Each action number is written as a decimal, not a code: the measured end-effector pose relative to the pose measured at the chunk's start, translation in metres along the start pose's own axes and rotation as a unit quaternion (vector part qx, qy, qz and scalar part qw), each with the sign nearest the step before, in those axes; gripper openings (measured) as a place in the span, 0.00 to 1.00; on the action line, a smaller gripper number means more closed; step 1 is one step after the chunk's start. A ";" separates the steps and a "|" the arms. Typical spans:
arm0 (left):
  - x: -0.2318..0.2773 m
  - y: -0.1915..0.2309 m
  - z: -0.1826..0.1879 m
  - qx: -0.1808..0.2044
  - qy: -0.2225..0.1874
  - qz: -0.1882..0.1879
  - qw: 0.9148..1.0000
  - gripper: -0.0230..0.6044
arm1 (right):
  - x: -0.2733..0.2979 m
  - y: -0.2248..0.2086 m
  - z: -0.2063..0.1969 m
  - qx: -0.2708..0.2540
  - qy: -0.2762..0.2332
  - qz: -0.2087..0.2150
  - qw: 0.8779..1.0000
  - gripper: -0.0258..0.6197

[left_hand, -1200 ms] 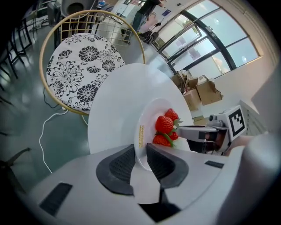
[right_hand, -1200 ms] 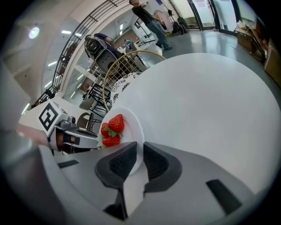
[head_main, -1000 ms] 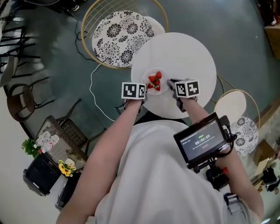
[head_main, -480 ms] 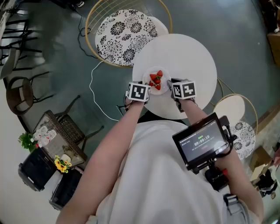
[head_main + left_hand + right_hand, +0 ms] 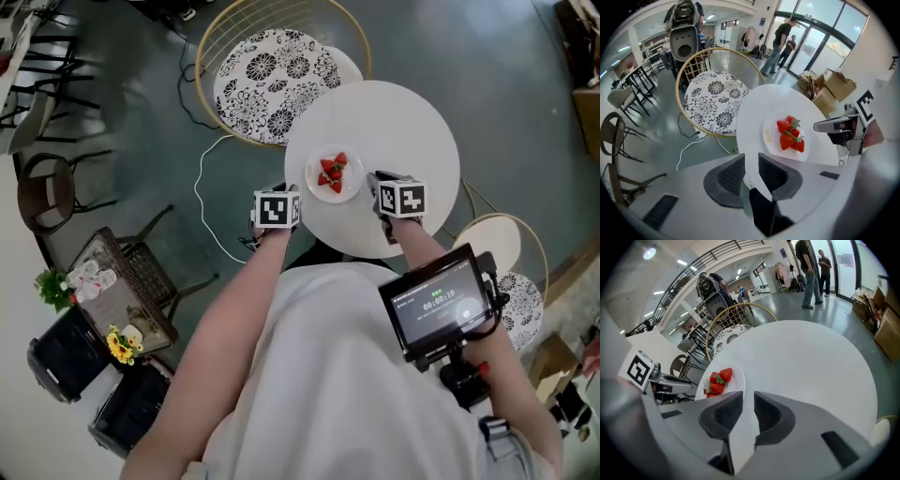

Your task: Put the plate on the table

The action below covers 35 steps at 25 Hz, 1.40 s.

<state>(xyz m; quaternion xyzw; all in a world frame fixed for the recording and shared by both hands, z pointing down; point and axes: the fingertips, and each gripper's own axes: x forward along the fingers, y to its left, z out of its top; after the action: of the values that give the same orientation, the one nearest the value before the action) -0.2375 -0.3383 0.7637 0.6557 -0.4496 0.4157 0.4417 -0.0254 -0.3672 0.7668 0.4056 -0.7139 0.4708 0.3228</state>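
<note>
The left gripper (image 5: 751,165) is by the near left edge of the round white table (image 5: 403,122). Its jaws are a little bit apart and hold nothing. The small white plate (image 5: 335,178) sits flat on the table, close to the person's side. It has red strawberries (image 5: 332,172) on it. The right gripper (image 5: 749,403) is just right of the plate and not touching it. Its jaws are a little apart and empty too.
</note>
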 end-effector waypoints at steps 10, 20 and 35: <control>-0.055 -0.003 -0.067 -0.051 -0.065 0.029 0.996 0.09 | -0.062 0.016 -0.012 -0.023 -0.068 0.019 0.997 0.09; -0.098 -0.084 -0.056 -0.043 -0.184 -0.074 0.979 0.04 | -0.120 0.032 -0.032 -0.035 -0.102 0.086 0.990 0.05; -0.171 -0.154 -0.082 -0.005 -0.284 -0.158 0.946 0.04 | -0.197 0.068 -0.073 -0.051 -0.159 0.160 0.973 0.04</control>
<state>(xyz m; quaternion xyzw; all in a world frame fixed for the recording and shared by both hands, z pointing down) -0.1446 -0.1903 0.5925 0.8071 -0.4493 0.1347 0.3587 0.0120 -0.2290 0.5982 0.3386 -0.8347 0.4091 0.1462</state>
